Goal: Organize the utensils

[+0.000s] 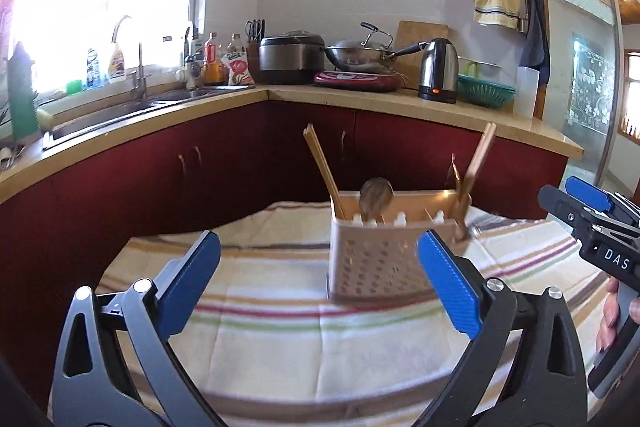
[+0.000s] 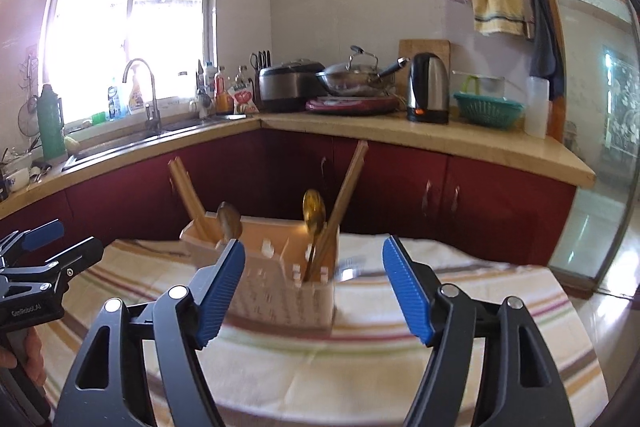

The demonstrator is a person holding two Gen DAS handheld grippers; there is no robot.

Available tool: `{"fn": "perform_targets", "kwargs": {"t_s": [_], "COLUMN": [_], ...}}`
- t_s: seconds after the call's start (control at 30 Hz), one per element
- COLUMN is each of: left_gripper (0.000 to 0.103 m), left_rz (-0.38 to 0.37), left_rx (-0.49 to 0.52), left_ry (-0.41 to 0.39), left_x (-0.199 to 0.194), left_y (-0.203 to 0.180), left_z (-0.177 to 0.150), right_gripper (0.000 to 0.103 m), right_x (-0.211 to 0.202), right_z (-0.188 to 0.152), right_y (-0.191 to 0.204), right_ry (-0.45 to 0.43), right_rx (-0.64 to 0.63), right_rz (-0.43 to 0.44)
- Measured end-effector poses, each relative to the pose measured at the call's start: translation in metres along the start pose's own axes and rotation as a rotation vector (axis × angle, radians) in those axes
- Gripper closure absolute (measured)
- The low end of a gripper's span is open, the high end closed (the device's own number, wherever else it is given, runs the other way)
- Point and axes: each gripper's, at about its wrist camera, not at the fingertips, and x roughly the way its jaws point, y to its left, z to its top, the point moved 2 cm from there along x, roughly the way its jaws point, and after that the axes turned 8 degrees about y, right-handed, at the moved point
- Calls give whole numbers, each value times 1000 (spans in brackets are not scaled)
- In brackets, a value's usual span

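The left gripper (image 1: 318, 285) is hanging just left of the utensil caddy (image 2: 276, 291), its blue pads spread wide with nothing caught between them. The caddy is standing upright on the striped cloth (image 1: 280, 339); inside its left end one pair of chopsticks (image 2: 190, 197) is leaning leftward beside a dull spoon (image 2: 230, 221), while at its right end a golden spoon (image 2: 314, 211) and a second pair of chopsticks (image 2: 348, 187) are tilting rightward. Right of the caddy the right gripper (image 2: 314, 285) is hovering, jaws likewise parted and gripping nothing
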Motion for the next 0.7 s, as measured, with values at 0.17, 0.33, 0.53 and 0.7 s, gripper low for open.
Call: {"fn": "perform_targets", "kwargs": {"t_s": [0.17, 0.33, 0.53, 0.7], "left_gripper": [6, 4, 4, 4], "left_rz": [13, 61, 82, 76], "left_rx": [-46, -72, -83, -81], "left_ry": [29, 26, -3, -61], "left_x": [-31, -65, -103, -137], "left_y": [-1, 2, 3, -1], "left_z": [-24, -36, -39, -36], "right_gripper": [32, 31, 30, 29], "right_x": [-30, -57, -94, -120], "right_z": [-18, -28, -28, -27], "right_y": [9, 12, 13, 17], "right_ry": [3, 3, -38, -86], "right_rx": [-6, 0, 14, 6], "right_rz": [-17, -22, -32, -44]}}
